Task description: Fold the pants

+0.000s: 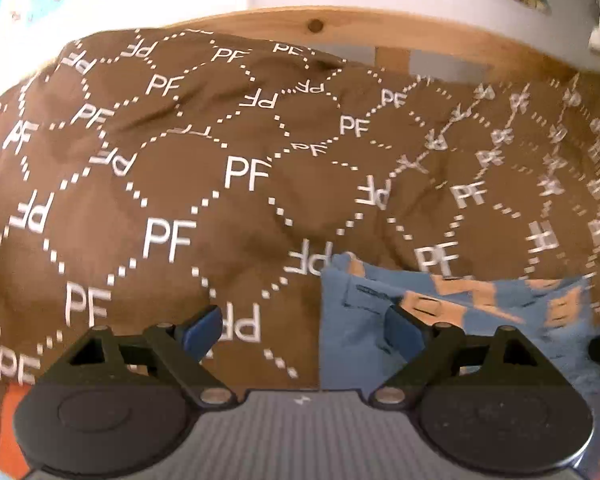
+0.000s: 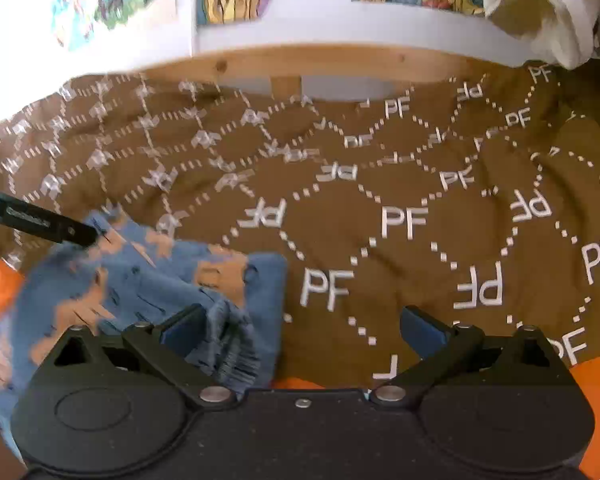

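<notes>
The pants (image 1: 460,320) are blue with tan patches and lie bunched on a brown blanket printed with "PF" (image 1: 204,184). In the left wrist view they sit at the lower right. My left gripper (image 1: 302,330) is open and empty, its right finger over the pants' left edge. In the right wrist view the pants (image 2: 152,280) lie at the lower left. My right gripper (image 2: 302,330) is open, its left finger beside the ribbed waistband (image 2: 232,344), its right finger over the blanket (image 2: 400,220). The left gripper's finger (image 2: 40,224) shows at the far left, at the pants.
A wooden bed rail (image 1: 320,28) runs along the back with a white wall behind it. A cream cloth (image 2: 540,12) hangs at the upper right. Orange bedding (image 2: 596,400) shows under the blanket's near edge.
</notes>
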